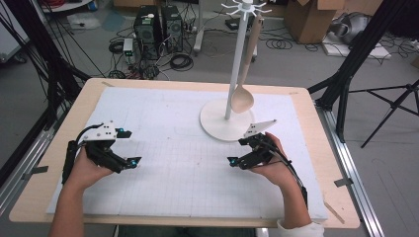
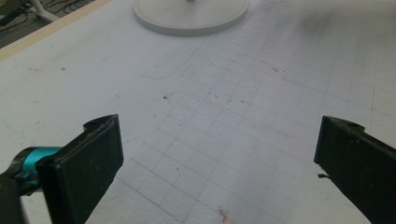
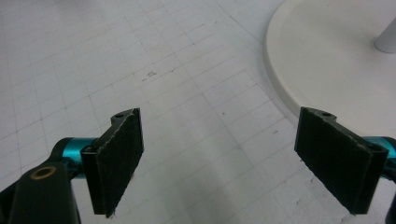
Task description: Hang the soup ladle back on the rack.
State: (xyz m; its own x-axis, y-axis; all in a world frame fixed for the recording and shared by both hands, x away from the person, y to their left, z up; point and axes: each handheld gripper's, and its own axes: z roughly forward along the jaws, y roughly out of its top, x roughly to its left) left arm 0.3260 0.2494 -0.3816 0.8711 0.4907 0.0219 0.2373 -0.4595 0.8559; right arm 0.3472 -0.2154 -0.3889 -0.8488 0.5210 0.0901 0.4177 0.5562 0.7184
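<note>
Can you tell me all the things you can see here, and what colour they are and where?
Wooden spoon: one, pale wood, hanging bowl-down from the stand's top hooks.
Stand: one, white, round base and tall pole, far right of the mat.
Mat: one, white with a grid, covering the table.
Table: one, light wood.
Computer towers: two, black, on the floor behind.
Cardboard boxes: brown, floor, far right.
Left tool: black and teal, open, holds nothing.
Right tool: black and teal, open, holds nothing, near the stand's base.

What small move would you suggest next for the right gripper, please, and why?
Probably lift the right gripper toward the wooden spoon hanging on the white stand. Its jaws stand open and empty over the gridded mat, beside the stand's base; the spoon is the nearest loose thing.
</note>
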